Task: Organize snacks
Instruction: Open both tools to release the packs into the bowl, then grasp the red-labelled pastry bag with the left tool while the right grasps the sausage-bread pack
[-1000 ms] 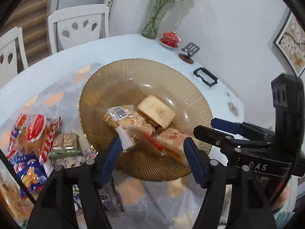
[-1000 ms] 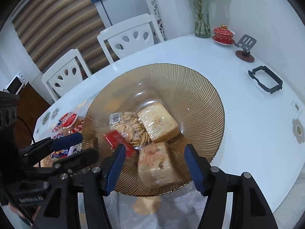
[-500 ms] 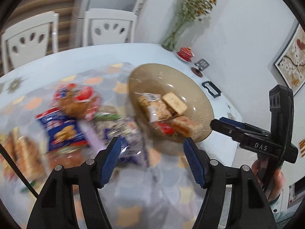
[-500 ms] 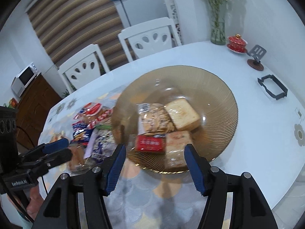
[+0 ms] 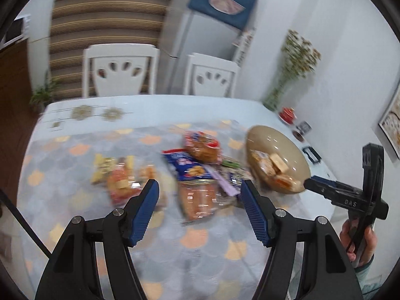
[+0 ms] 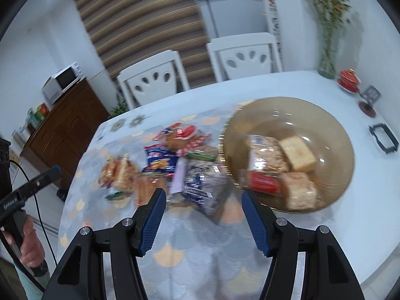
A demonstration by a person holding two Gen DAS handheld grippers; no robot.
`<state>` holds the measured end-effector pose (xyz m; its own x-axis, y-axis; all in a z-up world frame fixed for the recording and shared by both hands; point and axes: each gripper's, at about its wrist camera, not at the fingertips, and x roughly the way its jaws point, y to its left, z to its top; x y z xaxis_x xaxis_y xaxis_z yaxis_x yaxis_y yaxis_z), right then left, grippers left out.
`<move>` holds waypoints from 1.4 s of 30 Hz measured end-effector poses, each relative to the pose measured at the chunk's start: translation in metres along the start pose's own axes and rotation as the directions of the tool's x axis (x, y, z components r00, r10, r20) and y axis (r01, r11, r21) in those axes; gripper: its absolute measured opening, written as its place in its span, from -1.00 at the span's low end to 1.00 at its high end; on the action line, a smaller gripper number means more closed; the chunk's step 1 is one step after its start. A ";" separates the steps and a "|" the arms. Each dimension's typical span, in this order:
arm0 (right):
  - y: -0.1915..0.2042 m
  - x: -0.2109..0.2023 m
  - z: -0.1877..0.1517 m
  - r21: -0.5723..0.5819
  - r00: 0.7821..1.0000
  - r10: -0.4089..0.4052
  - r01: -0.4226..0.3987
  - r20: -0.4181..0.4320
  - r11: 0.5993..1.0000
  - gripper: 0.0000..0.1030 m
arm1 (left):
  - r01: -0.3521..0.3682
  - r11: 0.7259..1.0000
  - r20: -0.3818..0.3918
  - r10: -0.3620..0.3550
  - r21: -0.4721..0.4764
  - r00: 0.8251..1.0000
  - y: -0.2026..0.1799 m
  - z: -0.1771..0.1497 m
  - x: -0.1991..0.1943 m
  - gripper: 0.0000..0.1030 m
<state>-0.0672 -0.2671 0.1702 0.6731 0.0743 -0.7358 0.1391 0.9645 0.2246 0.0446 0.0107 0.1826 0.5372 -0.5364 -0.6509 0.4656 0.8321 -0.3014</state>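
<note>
Left gripper (image 5: 200,200): black frame, ribbed blue pads, jaws parted wide, nothing between them, held above the loose snacks.
Tablecloth (image 6: 200,257): soft grey, scale-patterned with orange patches, over a white table (image 6: 370,212).
Loose snacks: crinkled plastic packets heaped on the cloth left of the bowl; a blue packet (image 6: 160,158), a red-topped packet (image 6: 182,135), a clear pack of orange sticks (image 5: 200,200). Print too blurred to read.
Bowl (image 6: 335,130): round, ribbed amber glass, right of the heap; holds wrapped biscuits (image 6: 266,155), two pale cake blocks, a red packet (image 6: 262,181).
Right gripper (image 6: 202,215): same build, jaws parted, empty, over the cloth near the bowl's edge; its body reads "DAS".
</note>
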 end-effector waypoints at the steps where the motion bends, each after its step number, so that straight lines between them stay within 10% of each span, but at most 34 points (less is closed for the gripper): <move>1: 0.004 0.002 0.001 -0.008 1.000 0.004 -0.005 -0.003 1.000 0.19 | -0.011 1.000 0.007 0.012 -0.014 1.000 0.008 0.000 -0.005 0.28; 35: 0.081 0.200 0.015 -0.167 0.962 0.087 -0.134 -0.260 0.977 0.19 | -0.259 0.945 -0.251 0.206 -0.201 0.946 0.120 -0.007 0.166 0.25; 42: 0.097 0.204 -0.010 -0.213 0.940 0.089 -0.166 -0.329 0.963 -0.32 | -0.285 0.951 -0.276 0.245 -0.118 0.930 0.108 -0.016 0.169 -0.12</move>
<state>0.0770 -0.1555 0.0355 0.4058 0.2396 -0.8820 -0.1328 0.9702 0.2025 0.1739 0.0124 0.0288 0.4191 -0.2561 -0.8711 0.2065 0.9611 -0.1832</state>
